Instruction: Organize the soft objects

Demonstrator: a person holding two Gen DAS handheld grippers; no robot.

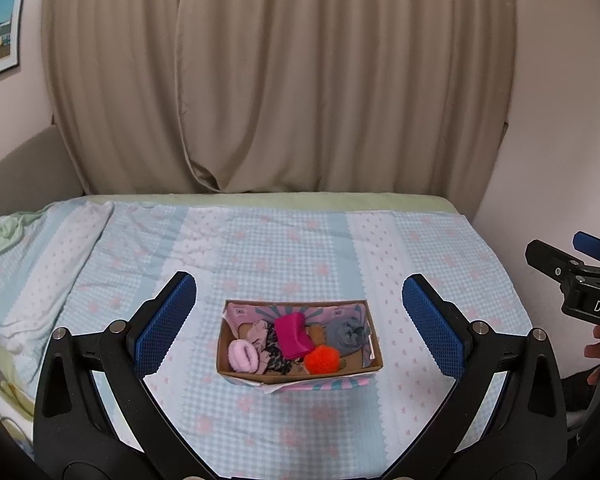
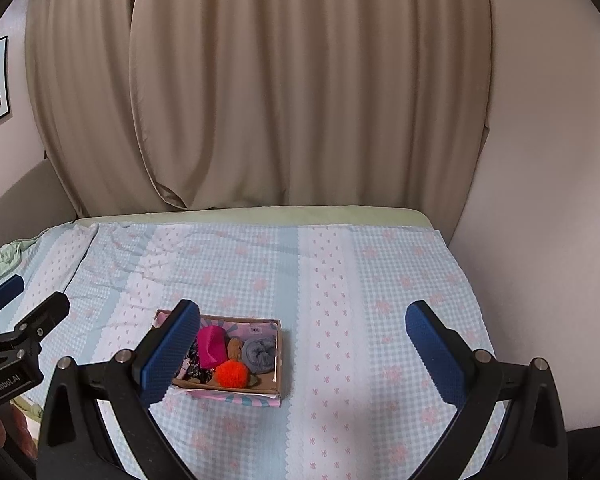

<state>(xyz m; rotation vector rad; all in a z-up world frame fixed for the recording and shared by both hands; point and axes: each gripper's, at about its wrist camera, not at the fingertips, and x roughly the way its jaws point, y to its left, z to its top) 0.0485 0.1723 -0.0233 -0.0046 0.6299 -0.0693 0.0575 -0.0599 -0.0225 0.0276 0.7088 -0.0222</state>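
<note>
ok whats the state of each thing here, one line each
left hand-held gripper: open, empty, above the bed
right hand-held gripper: open, empty
cardboard box: open-topped, upright on the bedspread, holding the soft items
magenta pouch: in the box, middle
orange pom-pom: in the box, front
pink fluffy scrunchie: in the box, left end
grey cloth: bunched up, right end
curtains: drawn shut

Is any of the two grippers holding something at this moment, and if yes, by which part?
Nothing is held. The left gripper and the right gripper are both open, above the bed, with the box of soft objects untouched.
</note>
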